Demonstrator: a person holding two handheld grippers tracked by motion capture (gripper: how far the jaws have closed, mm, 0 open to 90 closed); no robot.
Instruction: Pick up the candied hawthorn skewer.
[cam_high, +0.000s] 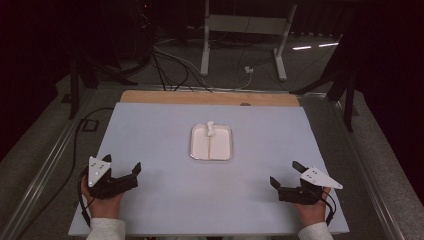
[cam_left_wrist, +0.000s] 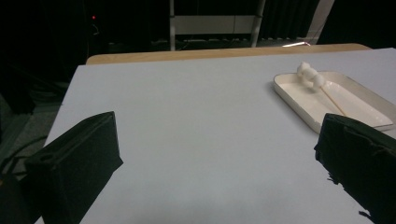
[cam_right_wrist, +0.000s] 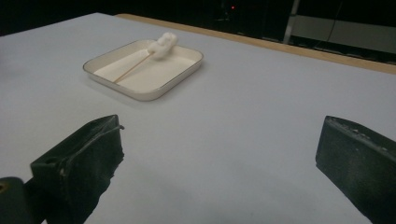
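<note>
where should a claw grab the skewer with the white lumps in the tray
Probably the bare wooden stick of the skewer, from above at its near end. It lies flat along the white tray, with the soft lumps propped on the far rim.

Skewer (cam_high: 210, 138) in tray (cam_high: 224, 152) mid-table, between left claw (cam_high: 121, 165) and right claw (cam_high: 285, 173).

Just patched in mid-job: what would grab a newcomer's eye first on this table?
The shallow white square tray at the centre of the pale grey table top, holding a thin wooden skewer with white marshmallow-like pieces at its far end. Next, the two black hand-held grippers, left gripper and right gripper, near the front corners, jaws open and nothing between them, well apart from the tray.
</note>
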